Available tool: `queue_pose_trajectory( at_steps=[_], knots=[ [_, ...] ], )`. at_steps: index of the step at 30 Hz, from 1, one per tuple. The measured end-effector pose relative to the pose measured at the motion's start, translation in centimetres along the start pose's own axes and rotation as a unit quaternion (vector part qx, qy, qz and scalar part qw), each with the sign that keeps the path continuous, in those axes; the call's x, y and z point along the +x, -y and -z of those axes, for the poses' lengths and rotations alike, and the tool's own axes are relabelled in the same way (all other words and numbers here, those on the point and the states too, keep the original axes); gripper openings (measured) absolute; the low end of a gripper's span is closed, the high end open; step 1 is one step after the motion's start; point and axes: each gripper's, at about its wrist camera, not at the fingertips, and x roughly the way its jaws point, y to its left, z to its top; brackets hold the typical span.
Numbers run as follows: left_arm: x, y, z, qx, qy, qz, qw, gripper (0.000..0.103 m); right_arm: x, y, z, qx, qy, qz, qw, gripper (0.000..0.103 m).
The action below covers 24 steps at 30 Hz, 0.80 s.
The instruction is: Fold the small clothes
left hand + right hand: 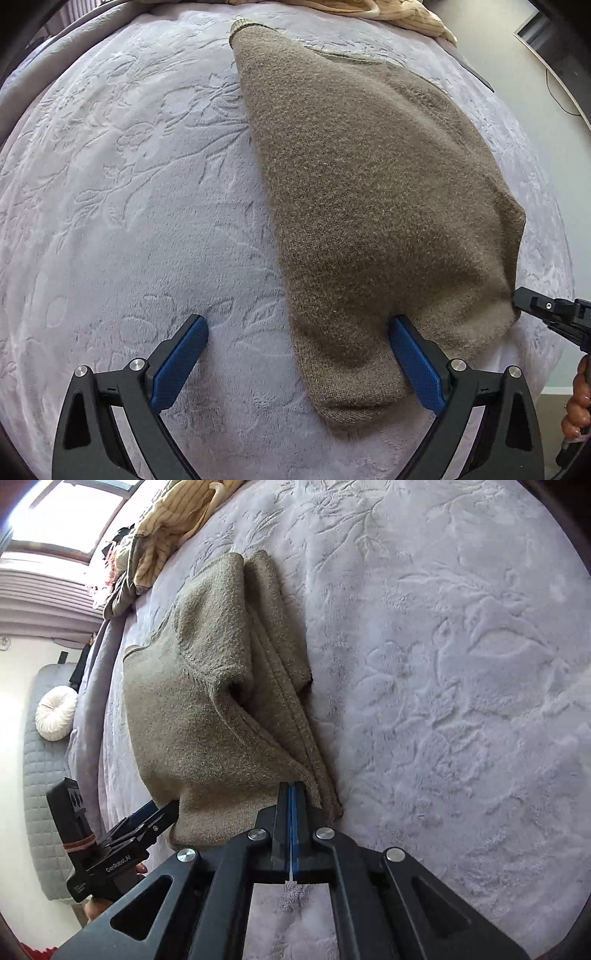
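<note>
A brown knit sweater (369, 184) lies folded lengthwise on a pale lilac embossed blanket (129, 184), one cuff pointing to the far end. My left gripper (298, 325) is open wide over the sweater's near corner; its right finger (413, 362) touches the fabric and its left finger rests on bare blanket. In the right wrist view the sweater (192, 701) shows stacked folded layers. My right gripper (293, 786) is shut, its tips against the sweater's near edge, with no fabric visible between the pads. Its tip (517, 297) touches the sweater's right corner. The left gripper (162, 810) shows at the sweater's other corner.
A cream striped garment (406, 14) (166, 528) is heaped at the far end of the bed. Beyond the bed's edge lie a white round cushion (55, 718) and a grey quilted mat (40, 794). A person's hand (578, 406) holds the right gripper. Bare blanket (443, 664) spreads beside the sweater.
</note>
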Motion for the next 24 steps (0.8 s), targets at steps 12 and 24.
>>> queue_pose_trajectory(
  at_steps=[12,24],
  knots=[
    [0.2,-0.9,-0.3,-0.014,-0.017,0.018,0.9996,0.101,-3.0,-5.4,-3.8,-0.084,0.071,0.015,0.994,0.007],
    [-3.3,-2.7,-8.3,-0.048,0.090,-0.018,0.9946,0.101,0.1,-9.6,-8.3,-0.179,0.059,0.037,0.981,0.007]
  ],
)
